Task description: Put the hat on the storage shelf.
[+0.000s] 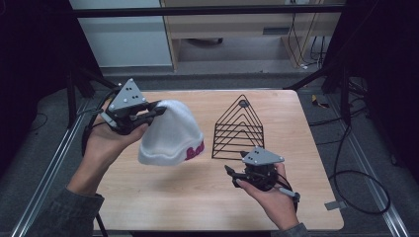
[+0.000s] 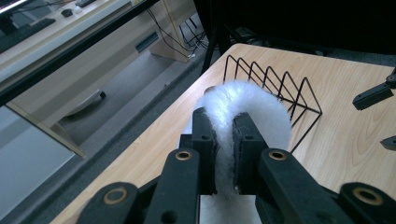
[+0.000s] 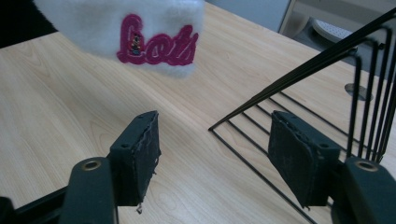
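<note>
Your left claw [image 1: 159,108] pinches the white hat [image 1: 170,134] at its crown, left of the wire rack [image 1: 238,129]; its brim hangs toward your spread, empty right claw [image 1: 231,174].

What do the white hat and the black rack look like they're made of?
White hat: soft fleecy or knitted fabric, matte and fuzzy at the edges, bulging where the left tool pinches it; pink lettering looks embroidered. Black rack: thin bent metal wire, probably coated in smooth black.
</note>
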